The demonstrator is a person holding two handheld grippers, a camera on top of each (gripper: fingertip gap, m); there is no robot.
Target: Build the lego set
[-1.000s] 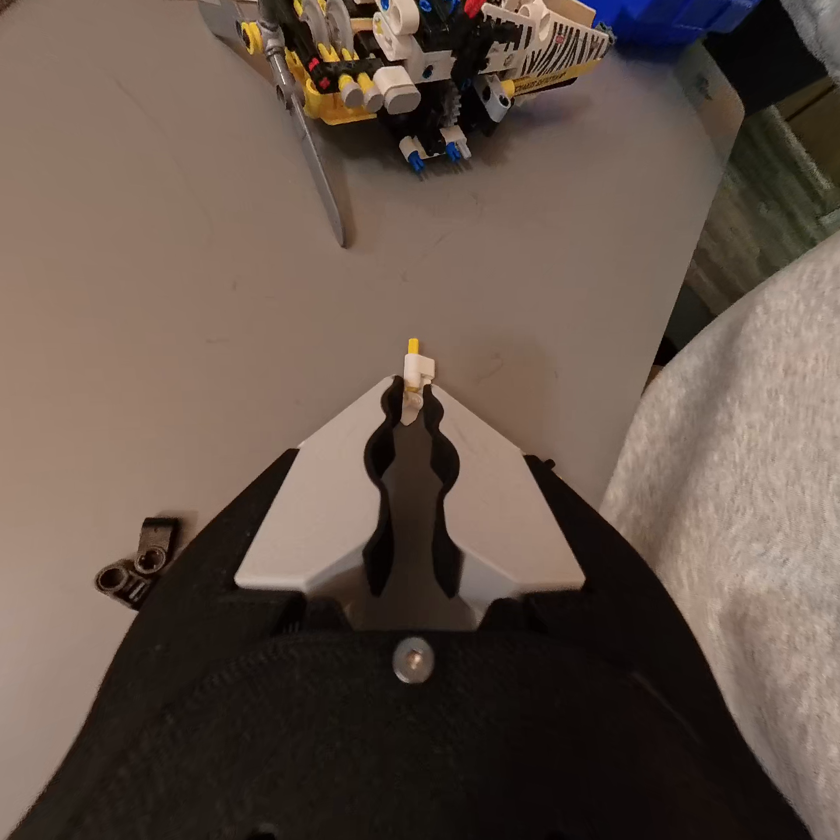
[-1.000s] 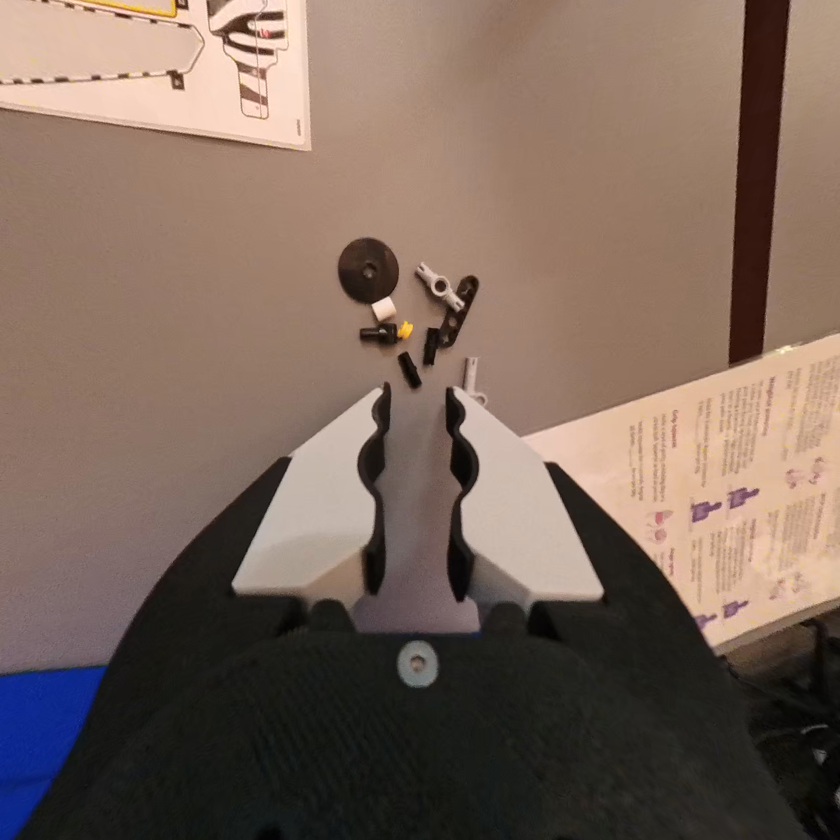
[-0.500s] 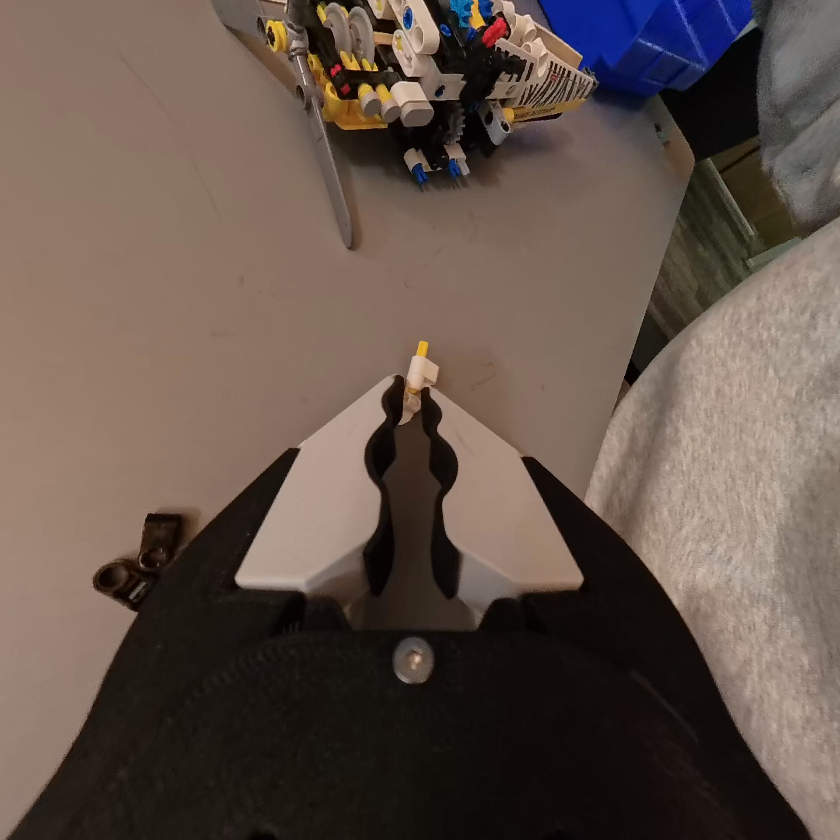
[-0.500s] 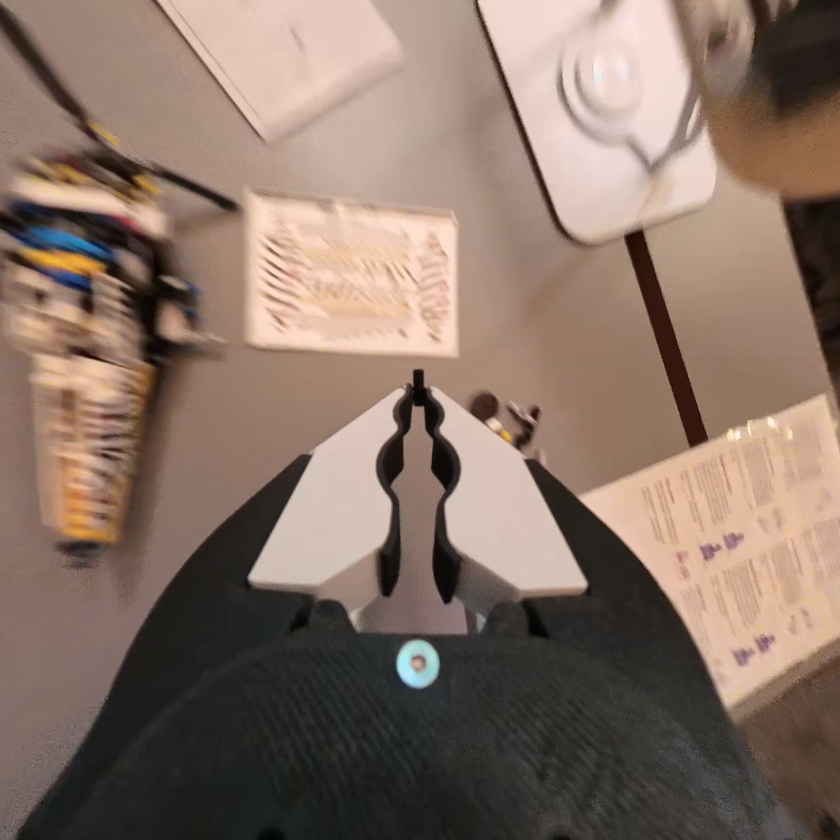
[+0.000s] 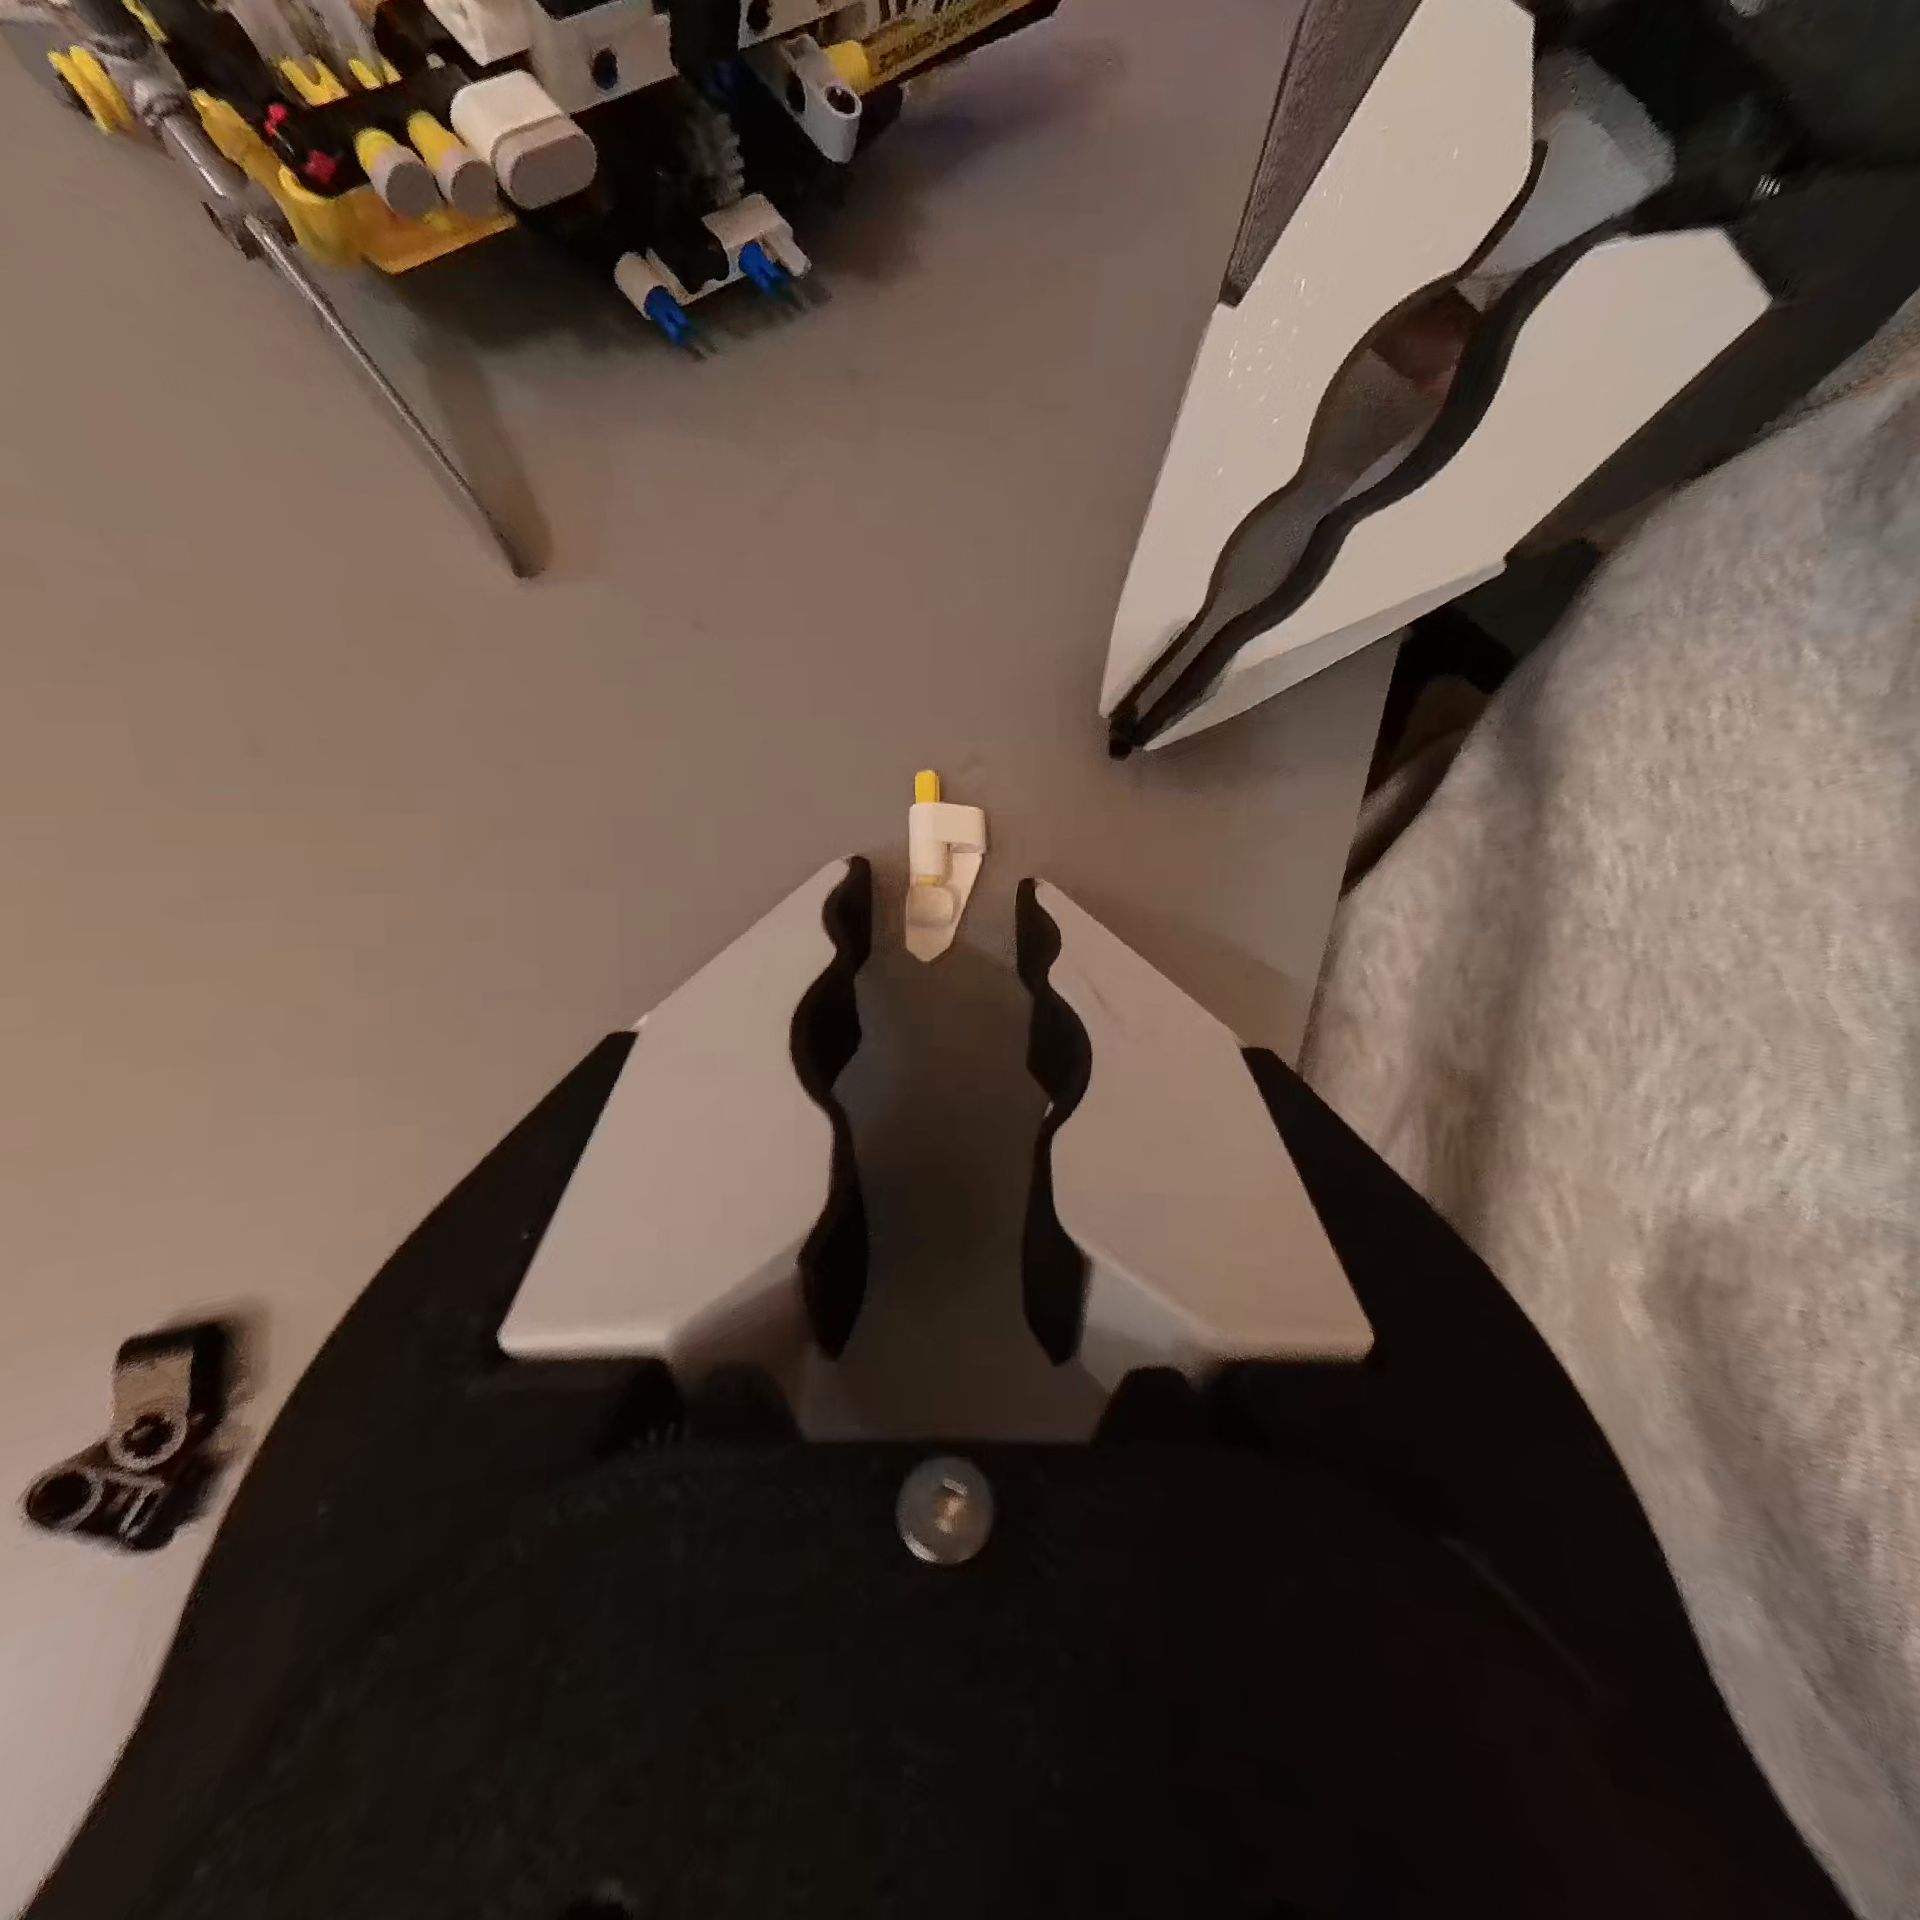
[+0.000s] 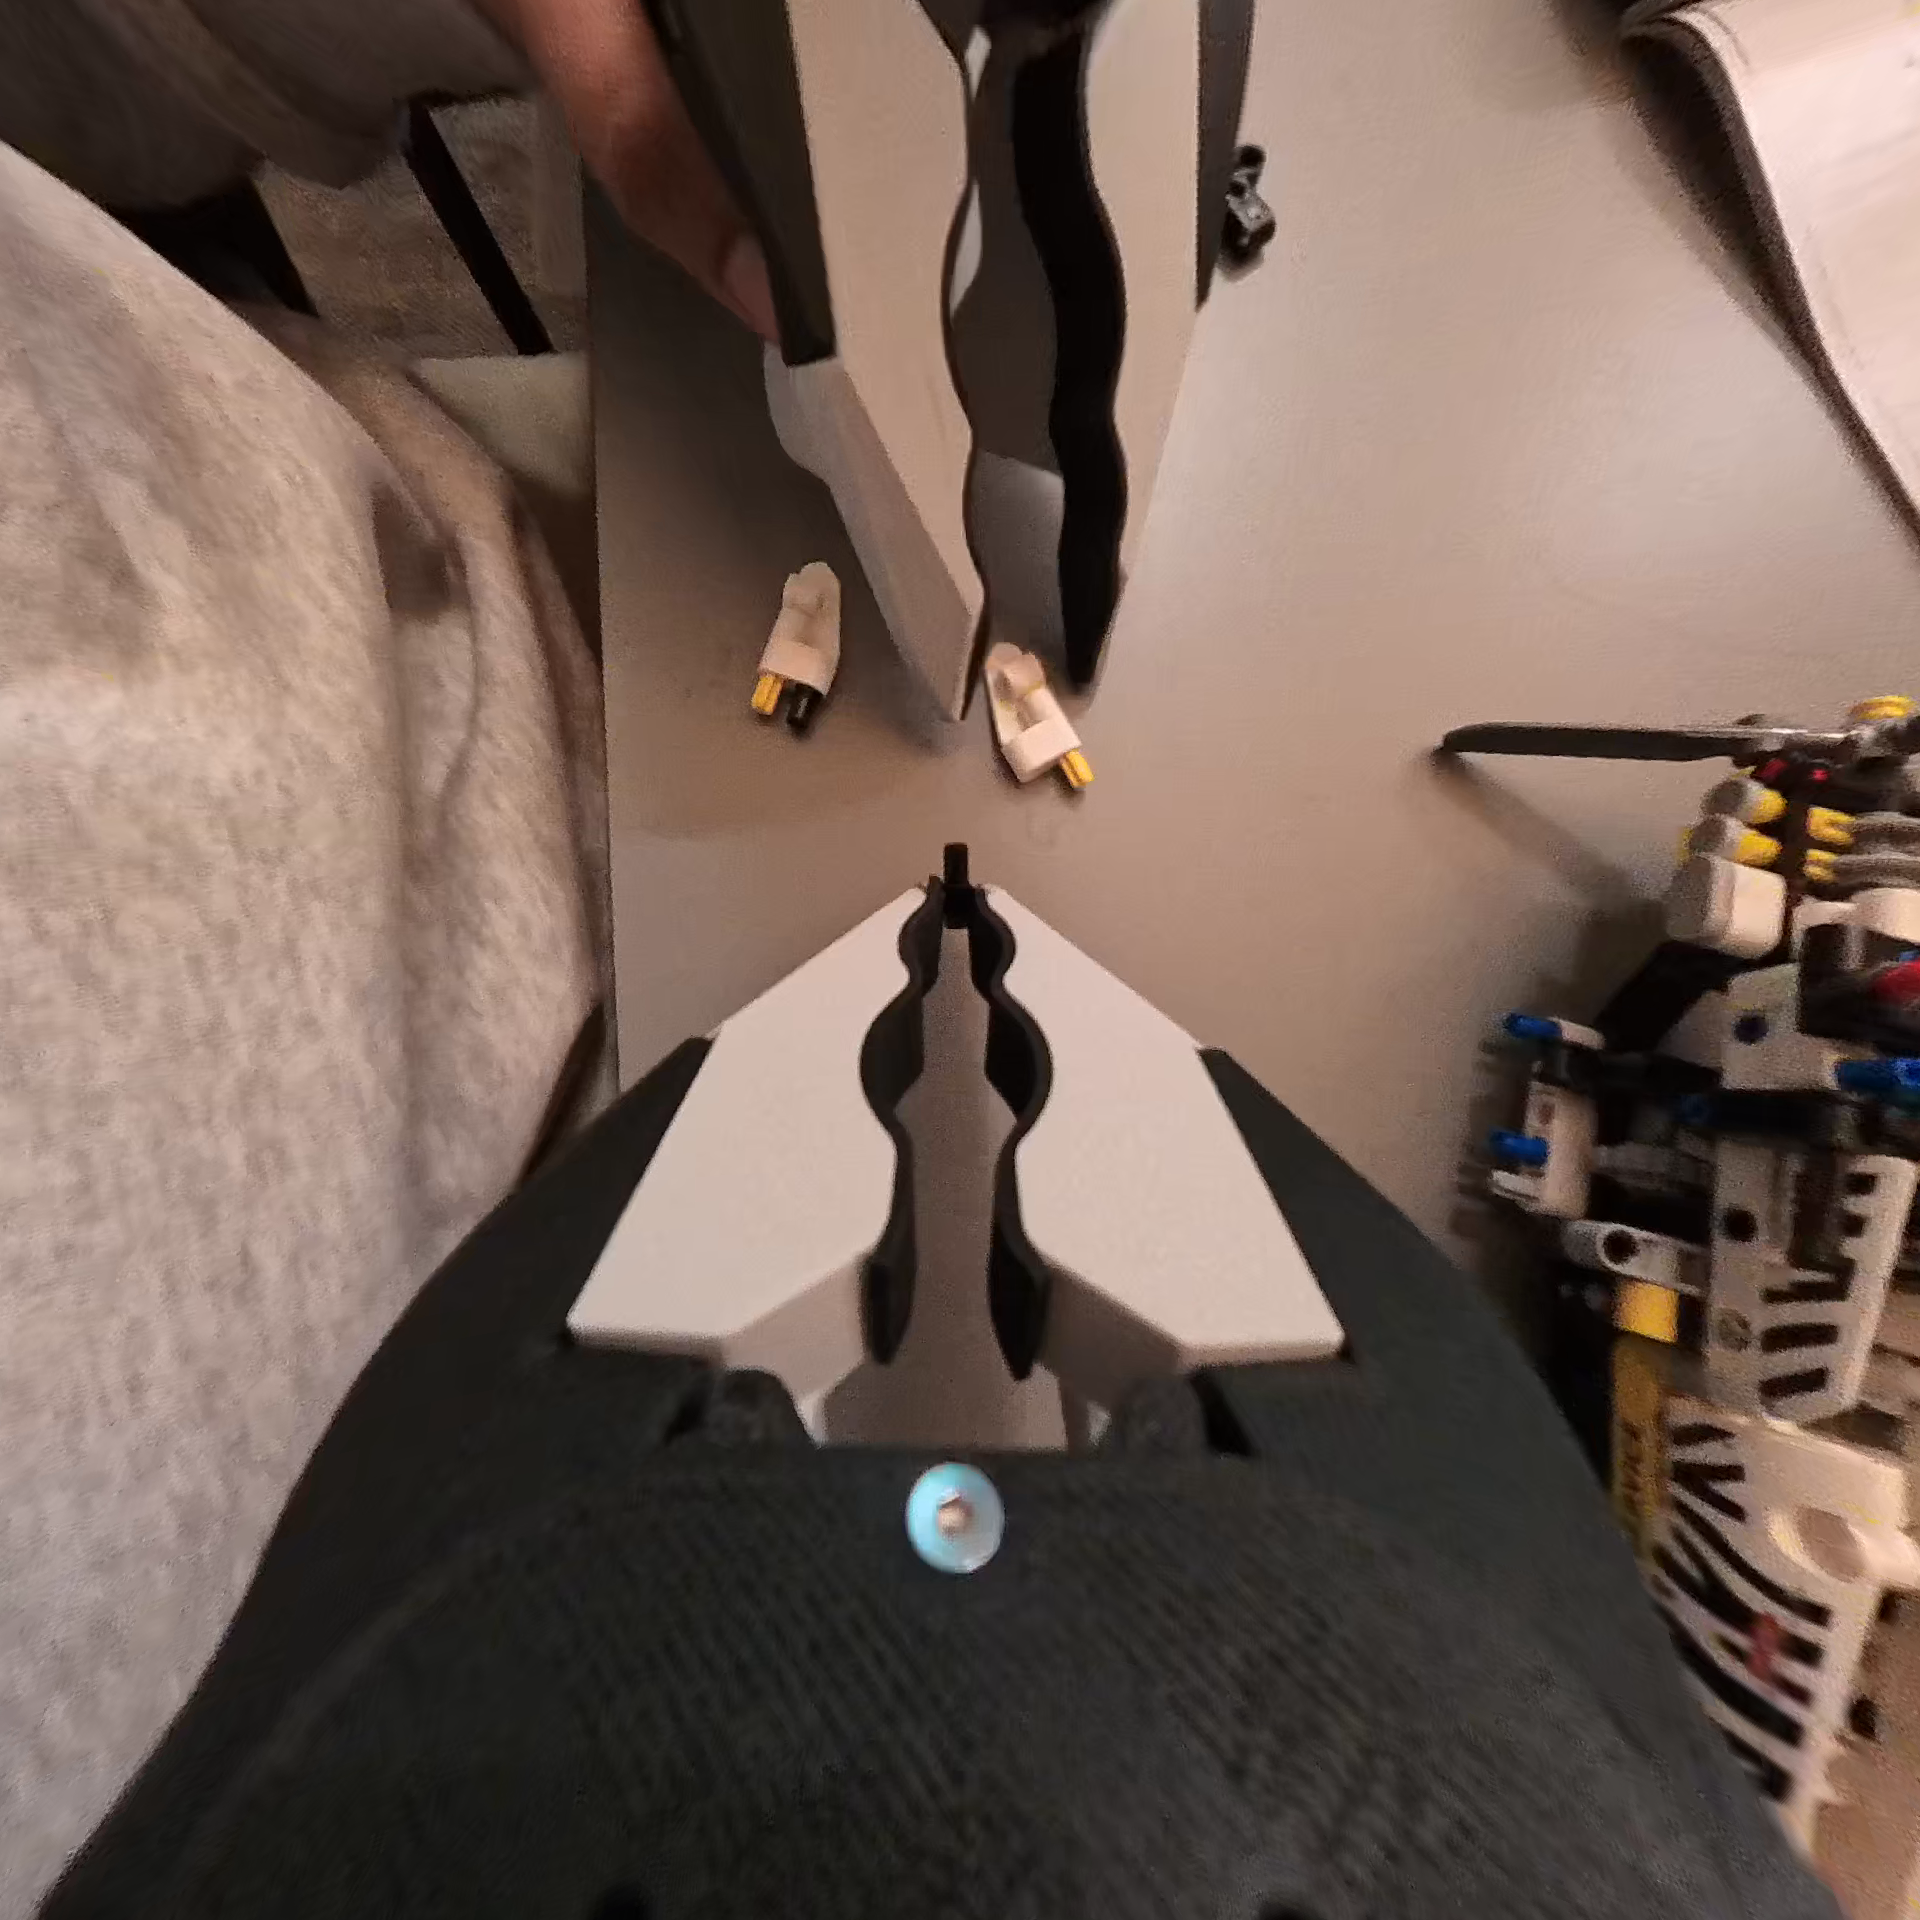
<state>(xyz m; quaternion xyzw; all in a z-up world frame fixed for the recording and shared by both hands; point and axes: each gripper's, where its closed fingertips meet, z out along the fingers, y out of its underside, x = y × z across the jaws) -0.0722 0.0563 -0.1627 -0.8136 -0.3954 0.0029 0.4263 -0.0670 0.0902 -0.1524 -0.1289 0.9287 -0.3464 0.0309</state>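
Left gripper (image 5: 935, 883) sits apart – white connector with yellow pin (image 5: 940, 868) loose on the table (image 5: 312, 831) between its tips. Right gripper (image 6: 954, 891) pinches a small black pin (image 6: 954, 868).

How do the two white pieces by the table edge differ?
The white piece nearer the edge carries a yellow and a black pin; the other white piece shows only a yellow pin. The other lies between the open left gripper's fingers; the edge one lies outside them. Both are white and lie on the grey table.

grey tabletop (image 5: 260, 883), pale fuzzy fabric (image 5: 1662, 1039) beside it, dim warm light
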